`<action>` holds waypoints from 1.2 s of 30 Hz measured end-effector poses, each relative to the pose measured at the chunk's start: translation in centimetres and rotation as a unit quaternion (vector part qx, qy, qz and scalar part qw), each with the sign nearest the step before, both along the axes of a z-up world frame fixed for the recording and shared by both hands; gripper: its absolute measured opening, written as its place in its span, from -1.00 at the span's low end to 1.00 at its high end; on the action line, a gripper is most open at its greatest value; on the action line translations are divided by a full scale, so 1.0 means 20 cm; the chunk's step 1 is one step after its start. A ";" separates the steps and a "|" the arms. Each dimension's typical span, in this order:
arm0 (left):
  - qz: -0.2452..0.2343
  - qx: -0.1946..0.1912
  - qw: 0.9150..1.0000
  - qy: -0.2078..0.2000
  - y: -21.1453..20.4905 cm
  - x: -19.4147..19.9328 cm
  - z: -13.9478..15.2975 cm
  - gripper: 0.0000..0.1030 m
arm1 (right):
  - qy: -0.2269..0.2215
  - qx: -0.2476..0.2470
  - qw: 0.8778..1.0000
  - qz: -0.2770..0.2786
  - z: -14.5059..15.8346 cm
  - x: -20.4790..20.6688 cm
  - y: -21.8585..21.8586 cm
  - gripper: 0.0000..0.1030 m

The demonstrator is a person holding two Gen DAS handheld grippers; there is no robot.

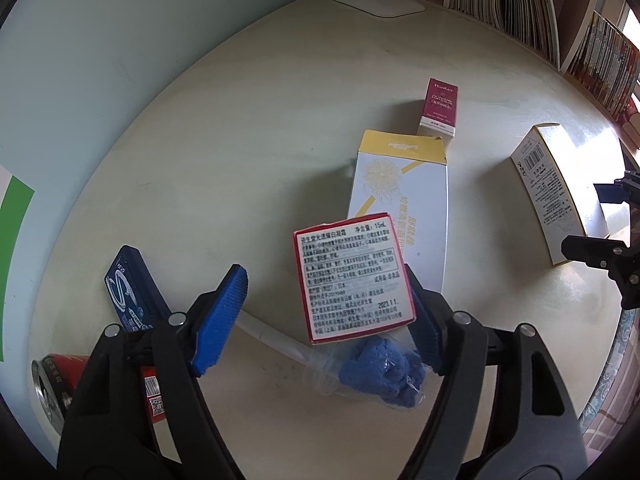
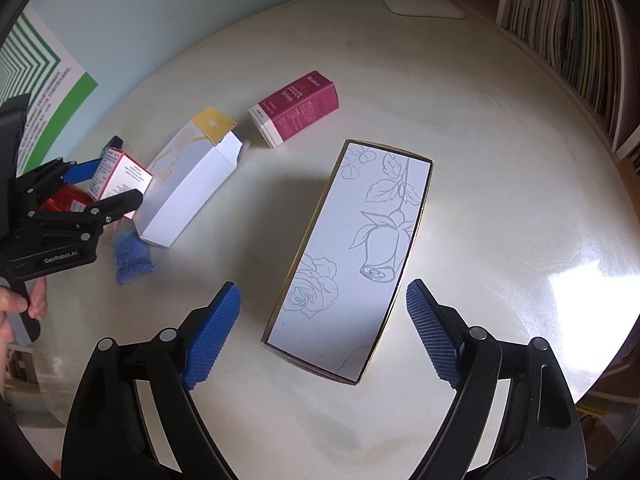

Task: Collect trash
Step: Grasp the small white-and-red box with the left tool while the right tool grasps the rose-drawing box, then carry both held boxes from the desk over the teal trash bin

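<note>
Several cartons are lying on the pale round table [image 2: 500, 208], which is carrying everything here. Largest is the rose-printed box [image 2: 352, 260], lying flat near the middle with its near end sitting between the blue pads of the right gripper [image 2: 322, 334]; both pads are standing clear of its sides, so those jaws are apart and gripping nothing. Left of it, the white and yellow carton [image 2: 192, 188] is lying on its side, its yellow flap end pointing to the far side; whether anything is inside cannot be told. Just beyond that, the maroon box [image 2: 296, 108] is resting on its side, closed. Nearer and further left, the small red-edged box [image 1: 354, 280] is sitting between the pads of the left gripper [image 1: 328, 312]: the right pad is looking as if it is touching the box's edge, while the left pad [image 1: 220, 316] is standing well clear, so the jaws are apart and not clamped. Under that box, a clear plastic bag holding a blue crumpled lump [image 1: 380, 372] is lying on the table, beside a white pen-like stick [image 1: 272, 336]. At the left edge, a dark blue packet [image 1: 128, 292] is leaning, and a red can [image 1: 56, 380] is lying beside it, its open top facing left.
</note>
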State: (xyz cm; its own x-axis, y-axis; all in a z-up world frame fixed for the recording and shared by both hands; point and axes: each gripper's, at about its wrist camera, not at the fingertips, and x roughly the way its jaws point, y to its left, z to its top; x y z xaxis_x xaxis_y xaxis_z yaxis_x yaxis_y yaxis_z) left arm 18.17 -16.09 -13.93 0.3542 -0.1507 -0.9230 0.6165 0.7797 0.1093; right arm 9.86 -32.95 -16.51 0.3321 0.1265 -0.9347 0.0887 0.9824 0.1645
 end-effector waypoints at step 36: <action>-0.085 -0.009 0.995 -0.045 -0.25 -0.33 0.27 -0.24 | -0.063 -0.009 0.997 -0.050 0.30 -0.41 -0.23 -0.01</action>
